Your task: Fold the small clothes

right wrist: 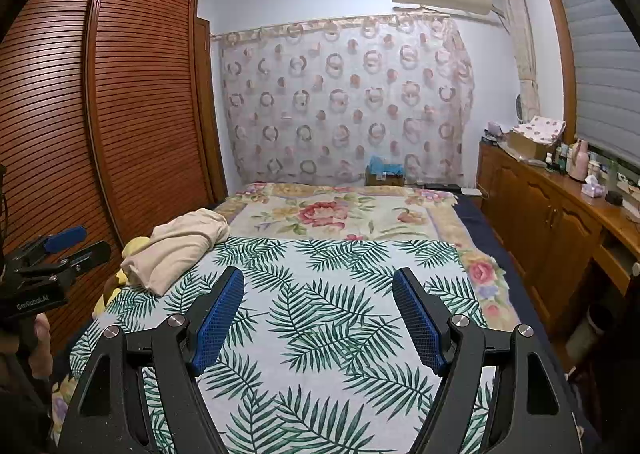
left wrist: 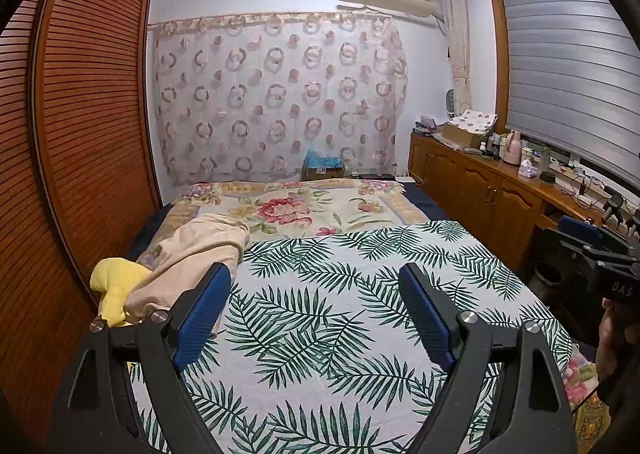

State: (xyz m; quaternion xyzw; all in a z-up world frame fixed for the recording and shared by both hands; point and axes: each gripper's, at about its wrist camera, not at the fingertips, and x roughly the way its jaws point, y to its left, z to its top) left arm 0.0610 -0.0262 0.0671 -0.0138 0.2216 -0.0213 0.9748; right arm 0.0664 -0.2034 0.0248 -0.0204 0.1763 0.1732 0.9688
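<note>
Two claws are held above a bed spread with a white palm-leaf-print cloth (right wrist: 320, 314). Left claw (left wrist: 316, 278) is seen wide open, nothing gripped; right claw (right wrist: 319, 282) likewise wide open and empty. A crumpled beige fabric garment (right wrist: 180, 246) is found at the cloth's far left edge, touching a yellow soft item (left wrist: 114, 286) beside it, near the brown louvred wooden wardrobe (right wrist: 120, 102).

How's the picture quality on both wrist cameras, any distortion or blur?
Left wrist view: strong fisheye bends the wardrobe; black vignette corners; the beige garment looks sharp. Right wrist view: same bowing and vignette, even indoor light, leaf-print sheet in focus.
</note>
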